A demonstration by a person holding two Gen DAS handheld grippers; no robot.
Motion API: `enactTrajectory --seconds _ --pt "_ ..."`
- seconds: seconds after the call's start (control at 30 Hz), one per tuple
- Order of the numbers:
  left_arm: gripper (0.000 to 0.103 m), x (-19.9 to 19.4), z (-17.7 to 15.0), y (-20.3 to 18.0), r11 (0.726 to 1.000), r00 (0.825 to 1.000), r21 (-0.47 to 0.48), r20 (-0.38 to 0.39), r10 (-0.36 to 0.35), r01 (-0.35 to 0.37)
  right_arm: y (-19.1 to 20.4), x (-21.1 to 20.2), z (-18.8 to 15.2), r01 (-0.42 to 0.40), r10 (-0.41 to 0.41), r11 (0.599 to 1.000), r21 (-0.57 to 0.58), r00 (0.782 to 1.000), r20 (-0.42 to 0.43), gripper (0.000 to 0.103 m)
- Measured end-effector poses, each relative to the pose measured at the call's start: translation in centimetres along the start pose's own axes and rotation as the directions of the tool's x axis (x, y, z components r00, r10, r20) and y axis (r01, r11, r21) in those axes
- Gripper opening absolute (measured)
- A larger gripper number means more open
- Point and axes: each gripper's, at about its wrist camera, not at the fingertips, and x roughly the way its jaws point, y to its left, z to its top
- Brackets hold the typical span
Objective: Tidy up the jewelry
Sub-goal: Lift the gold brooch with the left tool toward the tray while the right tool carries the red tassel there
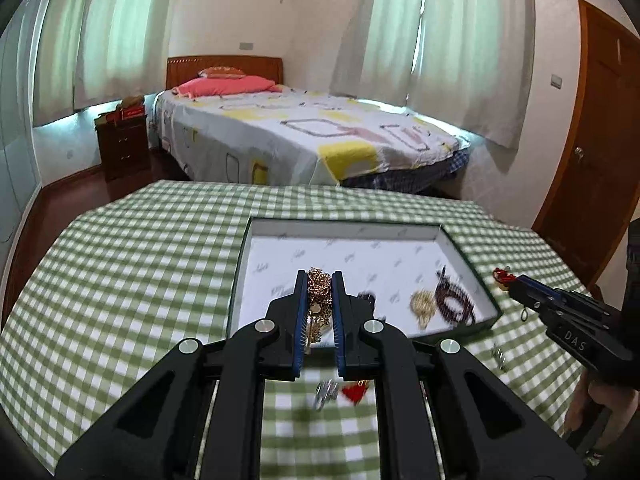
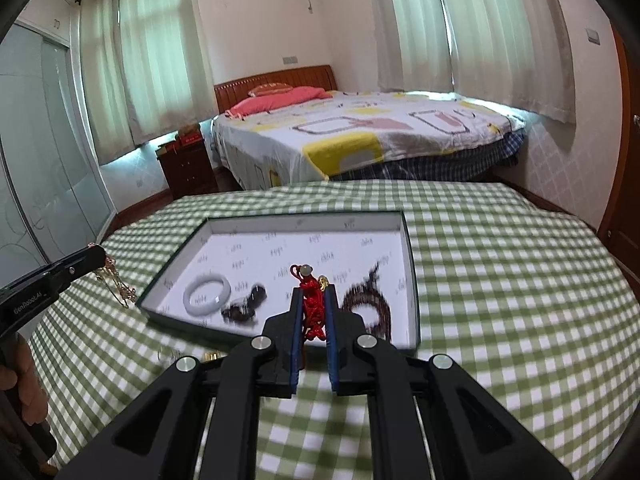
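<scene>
A shallow white-lined box lies on the green checked table. My left gripper is shut on a gold chain, held above the box's near left part; it also shows at the left of the right wrist view. My right gripper is shut on a red knotted cord ornament, held over the box's near edge; it shows at the right of the left wrist view. In the box lie a white bangle, dark bead pieces, a dark bead bracelet and a gold piece.
On the cloth in front of the box lie a silver piece, a red piece and small silver items. Beyond the table's far edge stand a bed, a dark nightstand and a wooden door.
</scene>
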Motion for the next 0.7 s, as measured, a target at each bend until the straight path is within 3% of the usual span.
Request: enactTrajectory --seconds 0.37,0.7 --pt "0.012 5.6 4.3 -1.3 0.999 0.999 0.026 0.034 -0.037 0.036 -0.5 4.5 4.7 -0.009 0.010 1.000 -0.006 0.999 0.035 0.011" --pt "0.012 15.3 3.3 0.0 1.000 0.993 0.012 -0.114 -0.011 0.012 -1.7 10.9 4.1 0.022 -0.023 1.000 -0.003 0.998 -0.058 0.011"
